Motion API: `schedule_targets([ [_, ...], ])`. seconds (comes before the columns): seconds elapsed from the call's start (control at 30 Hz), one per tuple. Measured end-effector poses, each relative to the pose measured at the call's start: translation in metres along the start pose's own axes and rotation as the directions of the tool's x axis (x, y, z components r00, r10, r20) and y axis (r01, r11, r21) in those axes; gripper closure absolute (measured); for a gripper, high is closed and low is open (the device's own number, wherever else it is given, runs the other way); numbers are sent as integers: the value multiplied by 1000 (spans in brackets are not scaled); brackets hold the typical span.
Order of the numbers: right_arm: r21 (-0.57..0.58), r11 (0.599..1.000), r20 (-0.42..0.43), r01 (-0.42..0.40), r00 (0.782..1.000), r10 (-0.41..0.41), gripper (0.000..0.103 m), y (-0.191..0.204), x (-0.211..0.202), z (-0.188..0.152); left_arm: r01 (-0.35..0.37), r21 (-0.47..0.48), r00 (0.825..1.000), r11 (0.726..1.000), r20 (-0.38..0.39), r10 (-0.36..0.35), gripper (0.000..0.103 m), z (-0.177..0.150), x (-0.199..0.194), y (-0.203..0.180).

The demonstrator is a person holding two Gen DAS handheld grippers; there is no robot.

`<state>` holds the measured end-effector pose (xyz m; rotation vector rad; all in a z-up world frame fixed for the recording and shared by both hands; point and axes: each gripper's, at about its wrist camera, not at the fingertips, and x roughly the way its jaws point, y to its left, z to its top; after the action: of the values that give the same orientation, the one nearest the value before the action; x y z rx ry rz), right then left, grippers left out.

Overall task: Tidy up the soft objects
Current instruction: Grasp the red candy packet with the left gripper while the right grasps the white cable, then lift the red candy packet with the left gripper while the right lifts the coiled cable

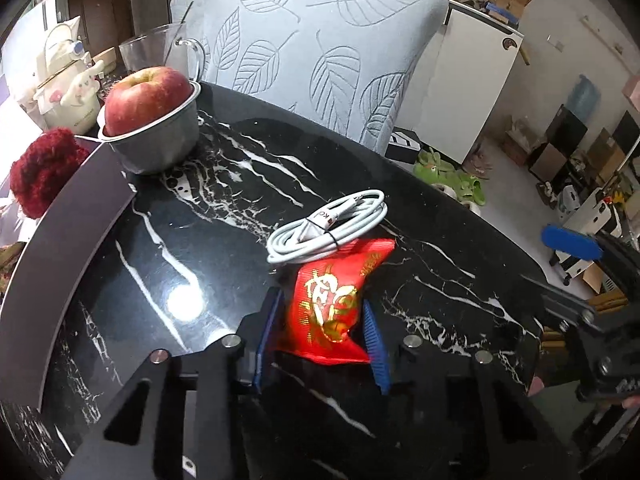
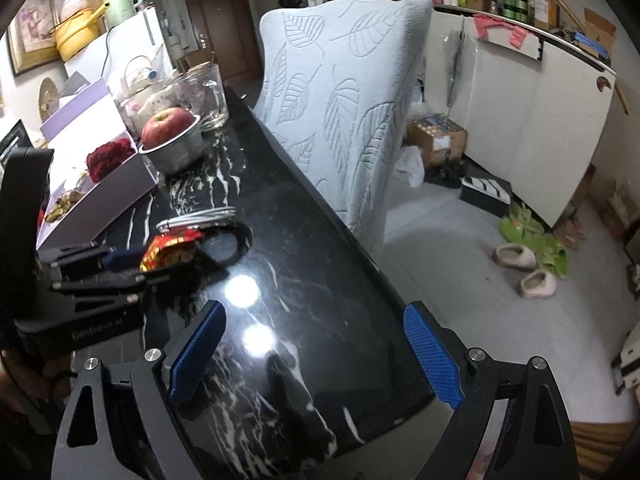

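A red satin pouch (image 1: 332,280) with a gold character lies on the black marble table (image 1: 200,240). My left gripper (image 1: 322,322) is shut on it, one blue pad pressing each side so the fabric bunches. In the right wrist view the same pouch (image 2: 172,254) shows in that gripper at the left. A red knitted piece (image 2: 110,158) rests in the lilac box (image 2: 120,190). My right gripper (image 2: 316,356) hangs open over bare tabletop near the table's edge, with nothing between its fingers.
A coiled white cable (image 1: 328,226) lies against the pouch's far end. An apple (image 1: 148,100) sits in a metal bowl (image 1: 160,144) beside a glass mug (image 1: 160,50). A leaf-patterned chair back (image 1: 320,60) stands behind the table. Slippers (image 2: 516,258) lie on the floor.
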<state>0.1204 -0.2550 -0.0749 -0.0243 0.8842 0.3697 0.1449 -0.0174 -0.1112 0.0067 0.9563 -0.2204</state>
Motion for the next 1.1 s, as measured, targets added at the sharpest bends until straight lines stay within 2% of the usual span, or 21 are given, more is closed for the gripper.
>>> schedule_targets([
  [0.2, -35, 999, -2, -34, 999, 34, 11, 13, 12, 12, -5, -16, 1000, 1000, -18, 5, 66, -19, -16, 15],
  [0.37, -51, 995, -22, -88, 996, 87, 11, 30, 27, 18, -12, -90, 999, 996, -34, 9, 66, -39, -33, 40],
  [0.5, -71, 986, -48, -150, 988, 147, 11, 52, 43, 21, -54, -151, 998, 987, -36, 49, 66, -54, -43, 61],
  [0.8, -166, 974, -64, -151, 988, 142, 11, 97, 74, 33, -111, -266, 994, 958, -32, 106, 66, -75, -60, 101],
  [0.87, -184, 972, -70, -144, 989, 133, 14, 103, 80, 34, -114, -273, 994, 955, -27, 110, 66, -78, -64, 105],
  [0.97, -229, 966, -58, -121, 992, 111, 35, 106, 83, 33, -111, -279, 994, 954, -18, 110, 66, -78, -68, 106],
  [1.03, -258, 963, -41, -73, 997, 64, 37, 109, 82, 31, -110, -274, 994, 956, -12, 111, 66, -78, -71, 104],
  [1.1, -263, 962, -43, -66, 997, 57, 38, 109, 81, 30, -108, -265, 994, 958, -7, 110, 66, -79, -75, 101],
])
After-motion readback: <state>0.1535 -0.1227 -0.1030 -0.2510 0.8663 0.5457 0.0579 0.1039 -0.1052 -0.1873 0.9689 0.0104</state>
